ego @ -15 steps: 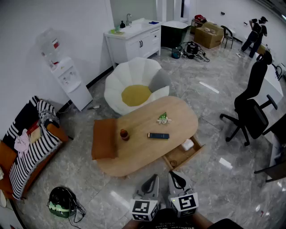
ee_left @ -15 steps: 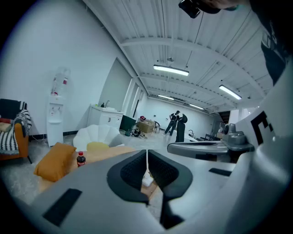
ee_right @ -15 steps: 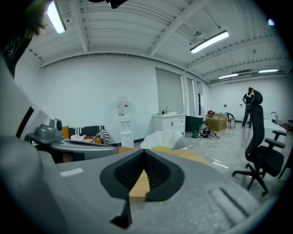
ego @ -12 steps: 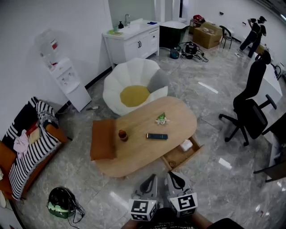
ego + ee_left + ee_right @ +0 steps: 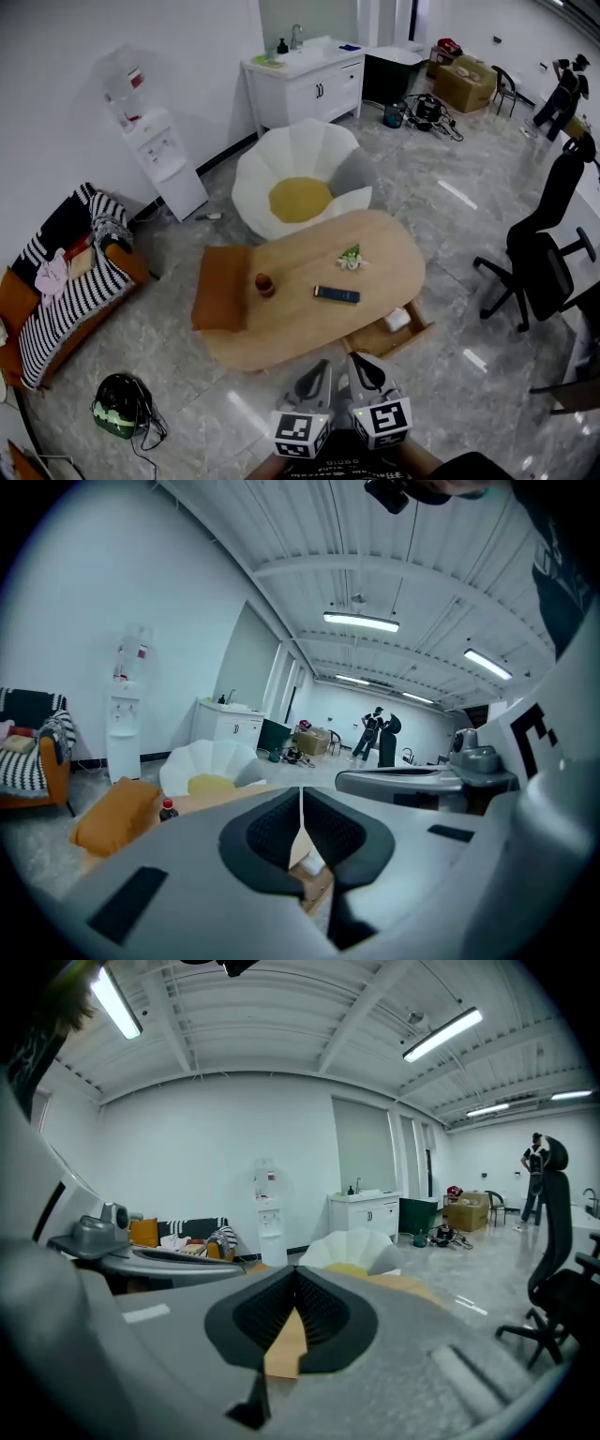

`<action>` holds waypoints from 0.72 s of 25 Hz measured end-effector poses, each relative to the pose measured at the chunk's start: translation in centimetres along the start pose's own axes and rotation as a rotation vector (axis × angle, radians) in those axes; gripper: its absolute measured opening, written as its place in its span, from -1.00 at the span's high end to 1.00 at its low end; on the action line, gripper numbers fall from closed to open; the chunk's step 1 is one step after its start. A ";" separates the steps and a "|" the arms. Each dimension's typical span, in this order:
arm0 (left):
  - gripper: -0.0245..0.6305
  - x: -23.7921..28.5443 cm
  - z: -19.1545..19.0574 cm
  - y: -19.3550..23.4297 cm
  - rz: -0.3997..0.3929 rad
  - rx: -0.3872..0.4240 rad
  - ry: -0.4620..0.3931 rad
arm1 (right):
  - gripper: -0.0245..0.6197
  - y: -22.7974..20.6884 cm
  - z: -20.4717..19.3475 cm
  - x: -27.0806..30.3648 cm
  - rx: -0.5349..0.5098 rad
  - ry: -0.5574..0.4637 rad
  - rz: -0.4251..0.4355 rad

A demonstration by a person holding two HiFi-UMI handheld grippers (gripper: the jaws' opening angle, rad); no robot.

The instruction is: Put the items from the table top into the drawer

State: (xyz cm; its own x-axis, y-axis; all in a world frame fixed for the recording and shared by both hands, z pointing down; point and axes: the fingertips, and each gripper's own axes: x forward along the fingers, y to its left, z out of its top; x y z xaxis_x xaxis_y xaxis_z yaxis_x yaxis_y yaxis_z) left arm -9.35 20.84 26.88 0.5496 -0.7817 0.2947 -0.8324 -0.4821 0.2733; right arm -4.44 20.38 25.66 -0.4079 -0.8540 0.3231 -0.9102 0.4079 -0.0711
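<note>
Oval wooden table [image 5: 291, 323], flat dark remote [image 5: 336, 294] on top. Left gripper [image 5: 301, 803] and right gripper [image 5: 295, 1283]: ribbed jaws clenched, empty.

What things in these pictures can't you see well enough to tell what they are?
1. Green-and-white thing on the table: head view, too small to name.
2. White thing in the drawer: head view, too small; the table hides the drawer's back part.
3. Most of the table: tool views, blocked by the left tool and right tool themselves.
</note>
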 end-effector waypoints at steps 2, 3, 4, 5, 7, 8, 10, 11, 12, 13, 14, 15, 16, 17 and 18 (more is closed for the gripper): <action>0.87 0.9 0.2 0.0 0.009 0.000 0.004 | 0.91 -0.4 0.1 0.8 -0.010 0.017 0.019; 0.87 1.4 0.3 0.1 0.015 0.001 0.005 | 0.91 -0.7 0.3 1.2 -0.013 0.022 0.024; 0.87 1.9 0.3 0.3 0.022 0.001 0.006 | 0.91 -1.1 0.3 1.7 -0.013 0.026 0.028; 0.87 2.4 0.4 0.4 0.028 0.001 0.007 | 0.91 -1.5 0.5 2.1 -0.011 0.029 0.032; 0.87 3.4 0.6 0.5 0.035 0.002 0.009 | 0.91 -2.3 0.8 2.8 -0.009 0.032 0.043; 0.87 3.9 0.7 0.5 0.038 0.001 0.011 | 0.91 -2.7 0.9 3.1 -0.009 0.033 0.048; 0.87 4.8 0.8 0.2 0.047 -0.005 0.018 | 0.91 -3.6 0.9 3.6 -0.007 0.036 0.061; 0.87 5.3 0.7 0.1 0.053 -0.007 0.023 | 0.91 -4.1 0.8 3.9 -0.004 0.040 0.070; 0.87 5.8 0.6 0.0 0.057 -0.009 0.029 | 0.91 -4.5 0.6 4.2 0.000 0.044 0.078; 0.87 6.3 0.5 -0.1 0.060 -0.009 0.034 | 0.91 -5.0 0.5 4.4 0.002 0.047 0.084; 0.87 6.8 0.4 -0.1 0.063 -0.009 0.036 | 0.91 -5.4 0.4 4.7 0.001 0.050 0.089; 0.87 7.3 0.4 -0.1 0.065 -0.006 0.036 | 0.91 -5.8 0.3 4.9 -0.001 0.051 0.093; 0.87 7.8 0.6 -0.1 0.068 -0.004 0.034 | 0.91 -6.2 0.3 5.2 -0.003 0.052 0.096; 0.87 8.3 0.7 -0.1 0.071 -0.004 0.032 | 0.91 -6.6 0.4 5.5 -0.007 0.051 0.098; 0.87 8.8 0.9 -0.1 0.073 -0.008 0.030 | 0.91 -7.0 0.4 5.8 -0.012 0.052 0.100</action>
State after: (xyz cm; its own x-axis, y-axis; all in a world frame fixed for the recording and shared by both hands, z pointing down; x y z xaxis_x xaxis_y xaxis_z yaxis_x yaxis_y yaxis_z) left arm -4.52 13.63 28.60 0.4892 -0.8024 0.3418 -0.8700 -0.4209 0.2569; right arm -0.43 12.46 27.62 -0.4917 -0.7912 0.3637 -0.8643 0.4941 -0.0938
